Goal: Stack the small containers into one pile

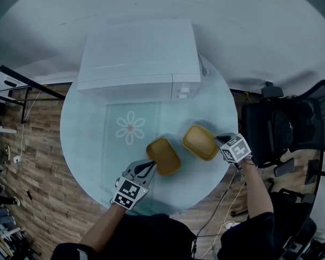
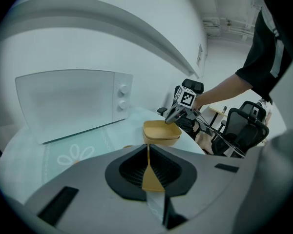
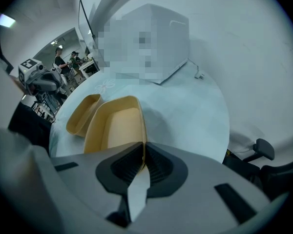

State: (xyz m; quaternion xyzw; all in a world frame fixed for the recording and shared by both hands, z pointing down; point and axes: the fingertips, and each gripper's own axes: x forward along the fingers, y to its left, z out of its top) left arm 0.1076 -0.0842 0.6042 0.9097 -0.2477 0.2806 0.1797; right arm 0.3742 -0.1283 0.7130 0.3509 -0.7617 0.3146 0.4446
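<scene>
Two small yellow containers sit side by side on the round glass table [image 1: 86, 145]. My left gripper [image 1: 149, 167] is shut on the near rim of the left container [image 1: 163, 156]; in the left gripper view that rim [image 2: 150, 174] runs edge-on between the closed jaws [image 2: 149, 150]. My right gripper [image 1: 220, 140] is shut on the right rim of the right container [image 1: 200, 142]. The right gripper view shows this container [image 3: 115, 126] tilted up from the jaws [image 3: 144, 149], with the other container [image 3: 82, 114] touching it on the left.
A white microwave [image 1: 141, 58] stands at the back of the table, with a flower-print mat [image 1: 131, 128] in front of it. A black office chair [image 1: 284, 129] is just off the table's right edge. Wooden floor surrounds the table.
</scene>
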